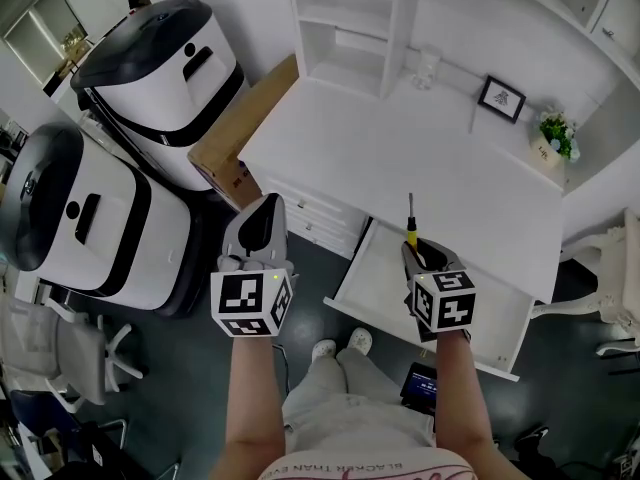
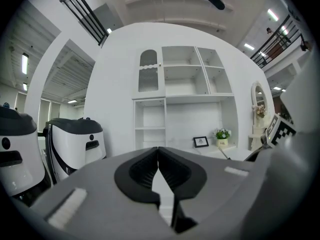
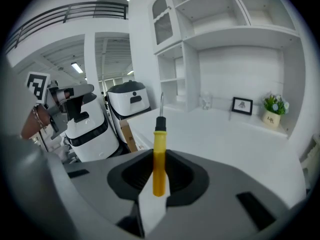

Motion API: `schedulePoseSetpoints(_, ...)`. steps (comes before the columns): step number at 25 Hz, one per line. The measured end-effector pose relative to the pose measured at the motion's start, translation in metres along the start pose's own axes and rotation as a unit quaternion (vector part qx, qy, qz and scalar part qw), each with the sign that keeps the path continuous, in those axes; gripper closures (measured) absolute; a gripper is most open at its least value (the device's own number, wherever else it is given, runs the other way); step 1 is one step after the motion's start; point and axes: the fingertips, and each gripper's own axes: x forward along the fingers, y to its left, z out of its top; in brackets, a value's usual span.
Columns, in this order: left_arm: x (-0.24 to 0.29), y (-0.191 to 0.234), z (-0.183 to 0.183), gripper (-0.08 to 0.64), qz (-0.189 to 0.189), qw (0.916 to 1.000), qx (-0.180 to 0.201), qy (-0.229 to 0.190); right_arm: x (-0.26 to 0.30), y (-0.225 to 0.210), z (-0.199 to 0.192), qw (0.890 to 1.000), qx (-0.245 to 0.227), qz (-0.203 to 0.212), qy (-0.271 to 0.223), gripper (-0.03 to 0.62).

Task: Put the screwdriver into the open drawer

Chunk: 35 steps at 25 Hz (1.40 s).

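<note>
A screwdriver [image 3: 159, 154] with a yellow handle and a thin metal shaft sticks forward out of my right gripper [image 3: 158, 176], whose jaws are shut on the handle. In the head view the screwdriver [image 1: 410, 226] points away from me, over the near edge of the white desk and the open drawer [image 1: 380, 290], with the right gripper [image 1: 420, 256] above the drawer's left part. My left gripper [image 1: 262, 230] hovers left of the drawer in front of the desk; its jaws [image 2: 158, 171] are shut with nothing between them.
The white desk [image 1: 420, 168] carries a small picture frame [image 1: 501, 98], a potted plant [image 1: 553, 136] and a glass [image 1: 426, 68] near its back shelves. Two large white-and-black machines [image 1: 160, 68] and a cardboard box [image 1: 240, 133] stand to the left. My legs are below the drawer.
</note>
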Motion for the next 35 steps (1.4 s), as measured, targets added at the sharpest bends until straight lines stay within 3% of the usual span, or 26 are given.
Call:
schedulePoseSetpoints(17, 0.02, 0.005, -0.06, 0.549, -0.036, 0.9975, -0.024, 0.056, 0.055, 0.01, -0.078, 0.994, 0.044, 0.006, 0.103, 0.511)
schedulePoseSetpoints(35, 0.021, 0.005, -0.105, 0.549, -0.052, 0.9939, -0.023, 0.094, 0.104, 0.022, -0.176, 0.97, 0.084, 0.027, 0.226, 0.511)
